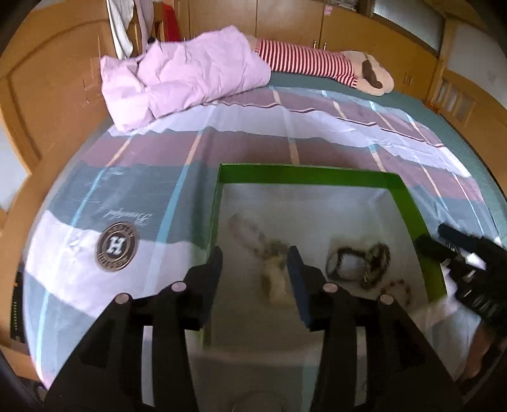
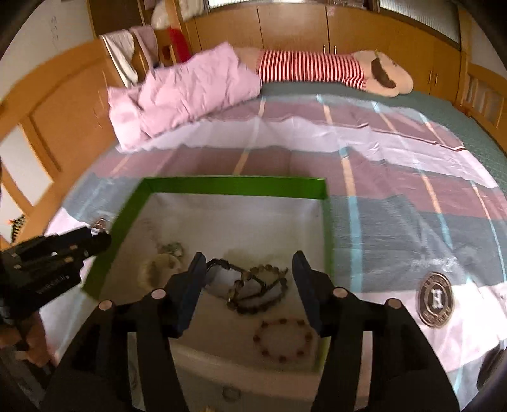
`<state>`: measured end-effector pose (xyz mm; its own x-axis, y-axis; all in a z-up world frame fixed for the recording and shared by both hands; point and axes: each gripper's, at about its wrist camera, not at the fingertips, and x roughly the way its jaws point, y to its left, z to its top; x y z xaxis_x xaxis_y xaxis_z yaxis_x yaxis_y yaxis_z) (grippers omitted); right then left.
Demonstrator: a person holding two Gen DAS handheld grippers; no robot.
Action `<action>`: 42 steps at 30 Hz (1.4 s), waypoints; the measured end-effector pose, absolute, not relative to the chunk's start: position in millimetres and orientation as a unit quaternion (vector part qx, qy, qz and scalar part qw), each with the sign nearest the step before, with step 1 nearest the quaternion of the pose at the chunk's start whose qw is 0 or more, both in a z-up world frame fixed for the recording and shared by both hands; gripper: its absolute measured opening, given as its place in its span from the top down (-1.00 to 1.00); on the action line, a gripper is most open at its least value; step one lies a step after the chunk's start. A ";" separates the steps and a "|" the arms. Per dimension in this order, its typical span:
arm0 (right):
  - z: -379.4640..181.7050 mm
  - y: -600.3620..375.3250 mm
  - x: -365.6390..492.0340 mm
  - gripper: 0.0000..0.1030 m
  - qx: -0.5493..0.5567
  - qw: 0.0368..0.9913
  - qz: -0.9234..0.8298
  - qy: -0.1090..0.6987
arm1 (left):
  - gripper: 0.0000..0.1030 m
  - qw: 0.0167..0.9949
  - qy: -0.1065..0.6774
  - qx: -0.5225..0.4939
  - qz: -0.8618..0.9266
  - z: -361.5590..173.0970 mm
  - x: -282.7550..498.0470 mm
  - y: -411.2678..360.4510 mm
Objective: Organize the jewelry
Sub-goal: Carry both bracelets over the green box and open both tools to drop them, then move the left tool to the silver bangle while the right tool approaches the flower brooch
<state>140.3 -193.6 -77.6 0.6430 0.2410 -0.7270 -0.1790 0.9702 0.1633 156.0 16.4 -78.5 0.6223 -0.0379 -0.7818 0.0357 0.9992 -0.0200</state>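
Across the bed [image 2: 396, 177], w/ its soft striped sheet, wood cabinets [image 2: 294, 28] round the room, pink duvet [image 2: 187, 95] and a striped plush toy [image 2: 317, 68] at the far side, sits a green-walled box [image 2: 234, 185] w/ white floor holding the jewelry. Dark bead strands [image 2: 256, 286] lie tangled mid-box, a red bead bracelet [image 2: 283, 340] nearer, pale pieces [image 1: 275, 279] to the left: prob. light, limp, slippery, snag-prone, so pinch one loop at its outer edge. Right tool [image 2: 247, 272] hovers jaws apart over the dark strands, left tool [image 1: 255, 263] jaws apart over the pale pieces, both holding nothing.
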 end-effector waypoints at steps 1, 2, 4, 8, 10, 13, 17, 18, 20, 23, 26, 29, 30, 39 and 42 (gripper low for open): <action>-73.6 -199.1 129.8 -0.09 0.041 0.906 0.119 0.403 | 0.08 0.903 0.430 0.006 -0.023 -75.7 142.7 14.9; -70.6 -206.4 115.5 -0.09 0.045 0.907 0.123 0.400 | 0.03 0.904 0.427 0.012 -0.025 -74.3 131.1 13.8; -71.0 -216.6 94.9 -0.09 0.049 0.905 0.132 0.402 | -0.13 0.904 0.425 0.020 -0.027 -76.3 102.3 13.4; -104.4 -226.3 58.9 -0.26 0.034 0.893 0.144 0.426 | -0.33 0.895 0.444 0.018 -0.037 -101.1 59.7 13.4; -132.0 -223.5 49.7 -0.26 0.020 0.881 0.148 0.448 | -0.36 0.884 0.465 0.015 -0.039 -121.8 43.5 13.5; -160.8 -215.8 36.7 -0.26 0.008 0.869 0.173 0.463 | -0.42 0.873 0.486 0.004 -0.033 -141.9 30.0 16.4; -176.7 -197.3 30.3 -0.26 -0.023 0.862 0.190 0.469 | -0.43 0.868 0.496 0.008 -0.027 -155.1 15.9 16.8; -178.3 -194.8 30.3 -0.26 -0.022 0.861 0.198 0.469 | -0.45 0.867 0.497 0.006 -0.027 -157.1 13.1 17.2; -182.9 -189.7 29.1 -0.26 -0.035 0.861 0.198 0.468 | -0.47 0.865 0.500 0.003 -0.025 -160.7 8.9 16.7; -189.4 -190.8 29.9 -0.25 -0.059 0.867 0.162 0.468 | -0.48 0.863 0.505 0.004 -0.025 -165.1 4.3 12.9; -188.4 -206.5 34.1 -0.25 -0.048 0.875 0.121 0.467 | -0.48 0.862 0.507 0.004 -0.023 -166.7 3.3 13.1; -185.5 -220.9 39.0 -0.26 -0.028 0.880 0.089 0.465 | -0.48 0.861 0.508 0.001 -0.019 -167.0 4.0 14.0; -183.4 -221.8 38.0 -0.26 -0.020 0.881 0.097 0.464 | -0.48 0.861 0.508 0.000 -0.018 -167.1 4.0 14.3; -163.5 -166.9 33.6 -0.25 -0.032 0.864 0.190 0.465 | -0.49 0.857 0.516 -0.014 -0.013 -174.3 15.0 16.4; -171.8 -150.4 33.9 -0.21 -0.045 0.856 0.191 0.478 | -0.49 0.852 0.524 -0.017 -0.013 -180.3 19.7 17.6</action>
